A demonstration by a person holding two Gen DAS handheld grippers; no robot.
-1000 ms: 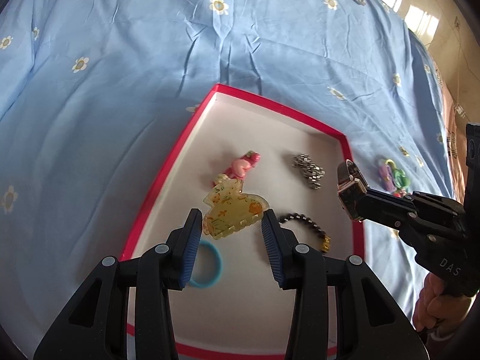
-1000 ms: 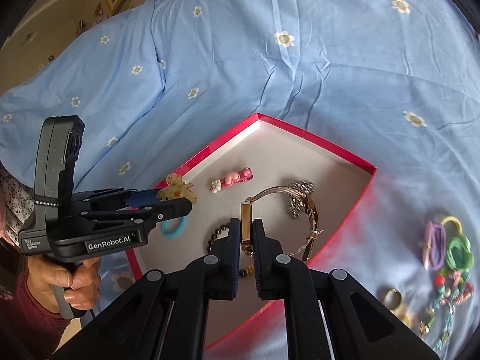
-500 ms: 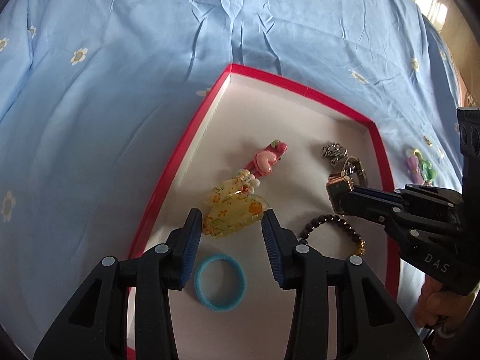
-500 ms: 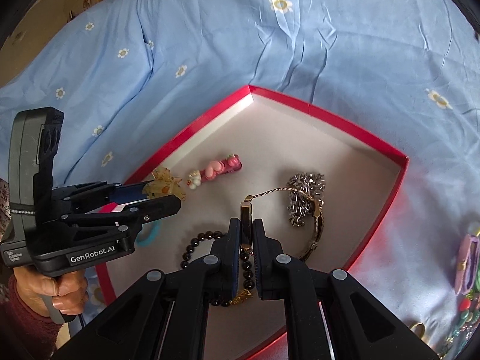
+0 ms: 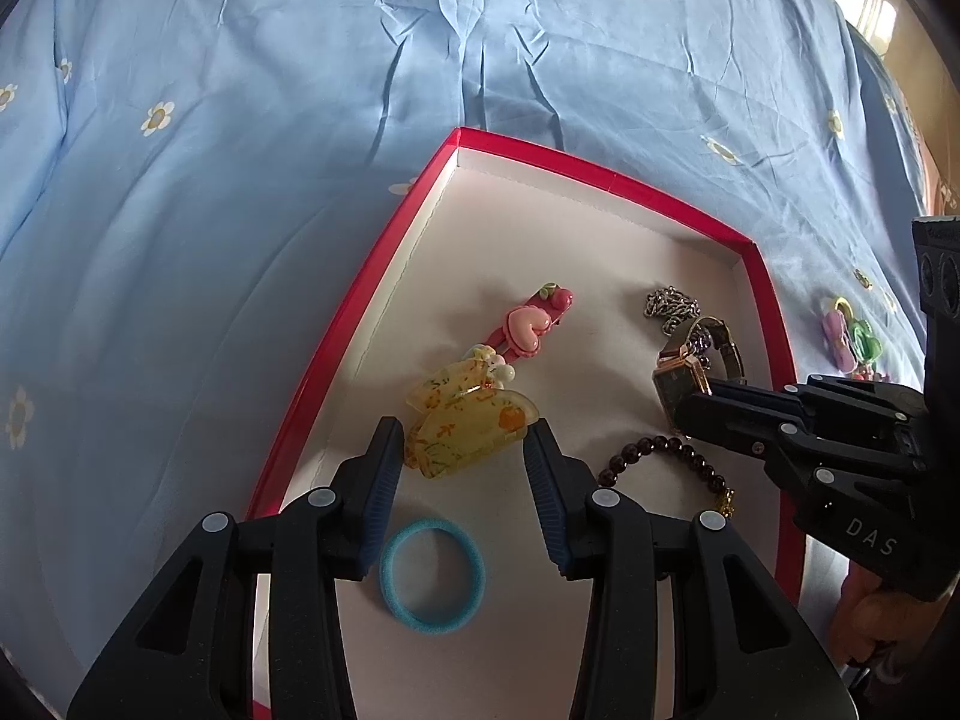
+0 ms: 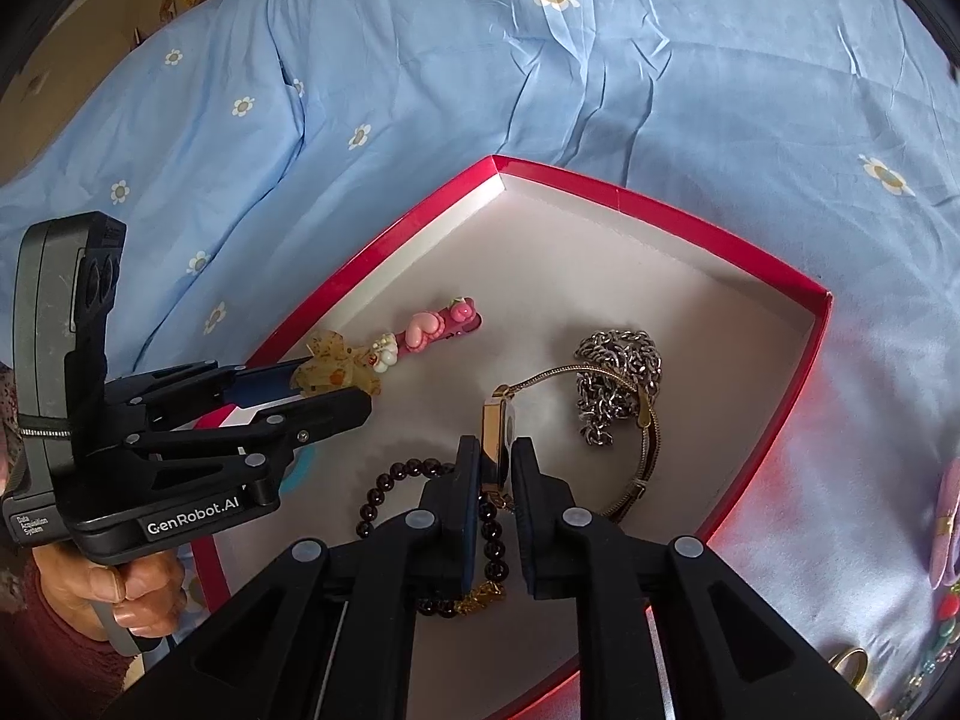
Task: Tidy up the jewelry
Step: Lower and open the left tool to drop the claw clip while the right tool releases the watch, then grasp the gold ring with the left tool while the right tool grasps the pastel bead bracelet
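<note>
Both grippers had moved lower, over the red box, and the watch was now down inside it.

The right gripper (image 6: 497, 450) pinched the gold watch (image 6: 499, 425) by its square face, standing on its edge, with a small gap showing beside one finger. One second before, the watch hung higher, near the box's right rim; now it sat low by the silver chain (image 6: 621, 378), just past the dark bead bracelet (image 6: 420, 516). Its thin gold strap curved away to the right, then looped back toward the gripper. The left gripper (image 5: 462, 450) had its blue fingers (image 5: 384, 480) spread wide beside the yellow hair claw (image 5: 468, 426), as before. The pink heart clip (image 5: 531, 327) pointed slantwise toward the box's (image 5: 360, 276) far side, and the blue hair tie (image 5: 432, 576) lay flat.
</note>
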